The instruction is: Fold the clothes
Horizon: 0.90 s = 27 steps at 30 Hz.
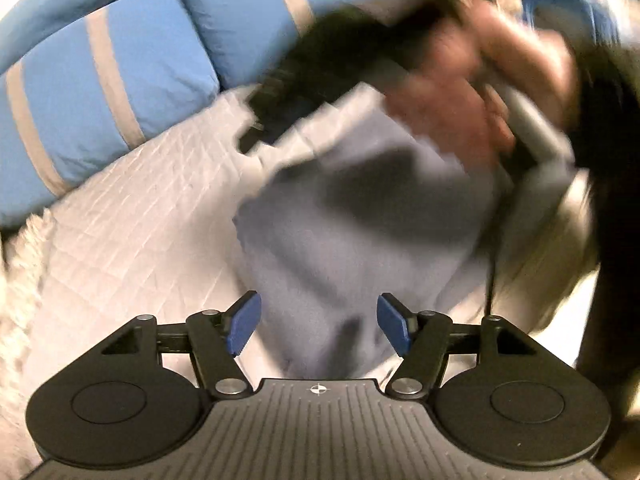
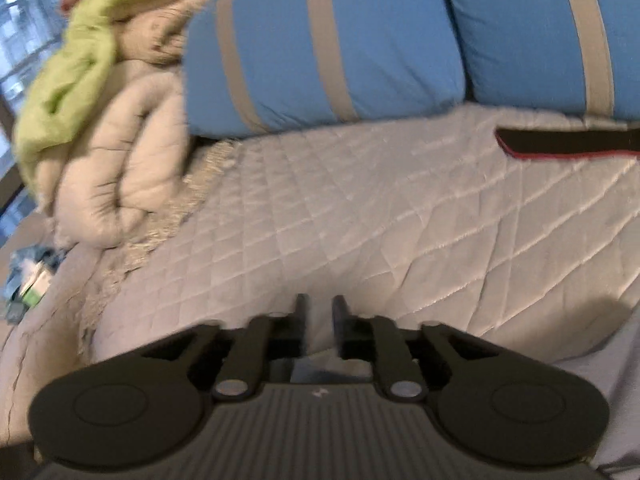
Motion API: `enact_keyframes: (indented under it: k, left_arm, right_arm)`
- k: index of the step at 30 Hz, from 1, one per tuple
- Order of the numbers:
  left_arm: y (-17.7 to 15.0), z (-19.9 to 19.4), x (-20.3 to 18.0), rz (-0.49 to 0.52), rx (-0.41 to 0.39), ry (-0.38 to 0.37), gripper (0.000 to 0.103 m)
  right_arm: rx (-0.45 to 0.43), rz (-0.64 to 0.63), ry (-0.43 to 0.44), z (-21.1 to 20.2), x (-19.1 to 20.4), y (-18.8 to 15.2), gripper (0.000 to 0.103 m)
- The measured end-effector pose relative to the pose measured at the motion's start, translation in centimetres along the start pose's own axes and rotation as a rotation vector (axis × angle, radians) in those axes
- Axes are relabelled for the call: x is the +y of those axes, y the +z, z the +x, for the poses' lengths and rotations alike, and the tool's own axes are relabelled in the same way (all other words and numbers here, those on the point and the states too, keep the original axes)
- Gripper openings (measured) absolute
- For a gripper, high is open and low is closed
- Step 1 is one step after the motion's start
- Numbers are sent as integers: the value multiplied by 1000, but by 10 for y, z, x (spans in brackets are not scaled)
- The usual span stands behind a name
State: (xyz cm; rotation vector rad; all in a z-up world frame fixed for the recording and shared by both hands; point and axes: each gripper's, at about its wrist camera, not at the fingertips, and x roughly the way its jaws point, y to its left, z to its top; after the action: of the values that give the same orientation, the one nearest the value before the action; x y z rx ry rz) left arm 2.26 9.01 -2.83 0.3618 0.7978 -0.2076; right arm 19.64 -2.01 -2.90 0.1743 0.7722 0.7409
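A grey-lavender garment [image 1: 360, 216] lies spread on the quilted white bedspread [image 1: 132, 216]. My left gripper [image 1: 319, 326] hovers over its near part, blue pads wide apart and open, with cloth below them but not pinched. In the left wrist view a hand [image 1: 452, 92] holds the blurred black right gripper [image 1: 280, 92] over the garment's far edge. In the right wrist view my right gripper [image 2: 321, 314] stands over bare quilt, its jaws a narrow gap apart with nothing between them. A corner of the garment [image 2: 618, 380] shows at the lower right.
Blue pillows with grey stripes [image 2: 340, 52] line the head of the bed. A rolled beige comforter [image 2: 120, 160] with a green cloth [image 2: 80, 60] on it lies at the left. A flat black item with a red edge [image 2: 560, 142] rests near the pillows.
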Motion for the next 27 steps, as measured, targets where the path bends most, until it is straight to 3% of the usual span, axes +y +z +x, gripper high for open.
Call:
enact_keyframes:
  k: [4,7,15,20,27]
  left_arm:
    - [3,-8,17,-95,-80,2,63]
    - [9,-3,20,-100,-90,39,63]
    - [27,10,4,13,-112,145,63]
    - [33,10,2,2,-132,113,63]
    - [37,15,33,-36,-187,77,63]
  right_arm:
    - [-49,-152,-56,-34,-2,-14,69]
    - [-61,-217,-104,-59,-12,-29,78]
    - [12,-208,-132,-117,-92,-35,84]
    - [87,-76,-37,-137,-156,-34,84]
    - [149,59,110,-131,-197,-51,83]
